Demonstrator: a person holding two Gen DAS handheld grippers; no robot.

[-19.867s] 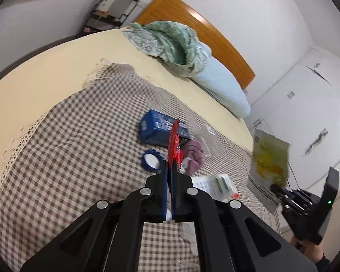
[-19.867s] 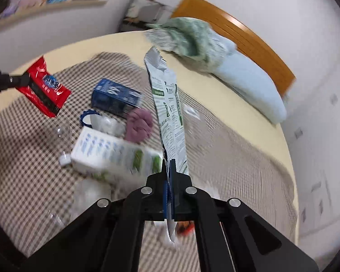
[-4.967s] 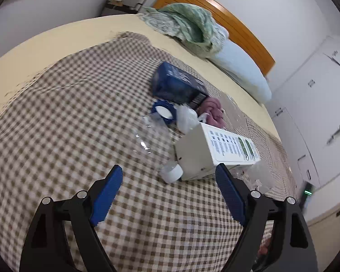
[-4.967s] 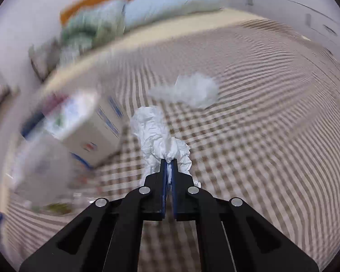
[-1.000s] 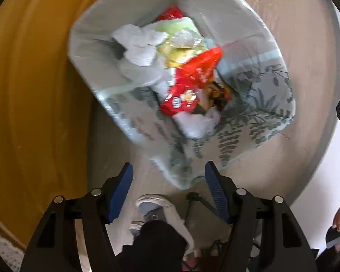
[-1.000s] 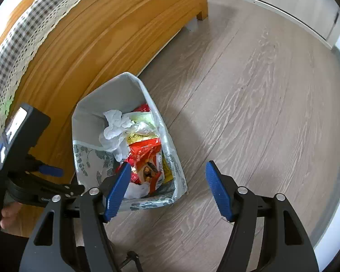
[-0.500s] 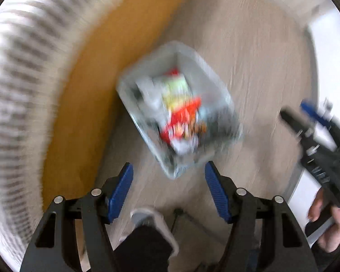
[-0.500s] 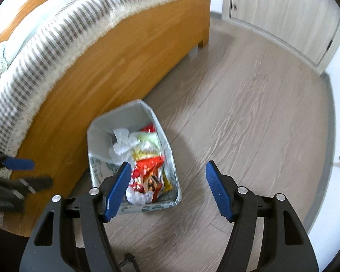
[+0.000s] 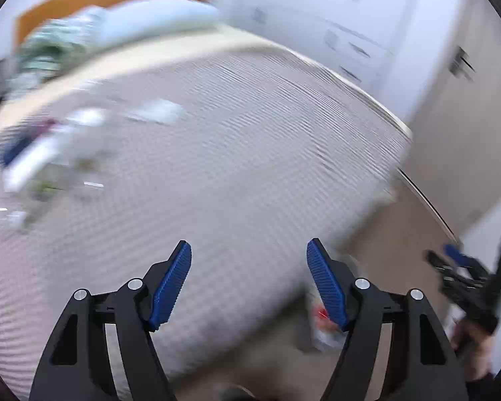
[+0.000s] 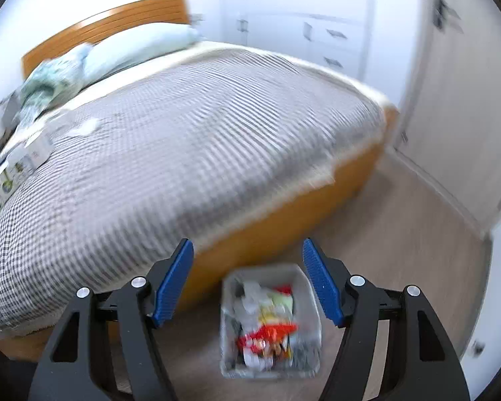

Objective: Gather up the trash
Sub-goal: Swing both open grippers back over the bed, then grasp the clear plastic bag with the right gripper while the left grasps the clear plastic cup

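My left gripper (image 9: 248, 284) is open and empty over the checked bedspread (image 9: 217, 153). Blurred trash lies at the far left of the bed: a white carton (image 9: 33, 163), a dark blue box (image 9: 13, 147) and white tissue (image 9: 157, 112). My right gripper (image 10: 247, 282) is open and empty above the trash bin (image 10: 305, 295) on the floor, which holds red wrappers and white tissue (image 10: 267, 330). The white carton (image 10: 23, 160) shows at the left edge of the right wrist view. The right gripper shows in the left wrist view (image 9: 467, 274) at the far right.
The wooden bed frame (image 10: 284, 220) stands just behind the bin. White wardrobe doors (image 10: 457, 100) line the right side. Pillows (image 10: 133, 46) and a green cloth (image 10: 46, 80) lie at the headboard. Wood floor (image 10: 400, 234) lies to the right of the bin.
Both grippers have swung up from looking down at the bin to facing the bed. The left view now shows the bedspread and remaining trash. Both stay open.
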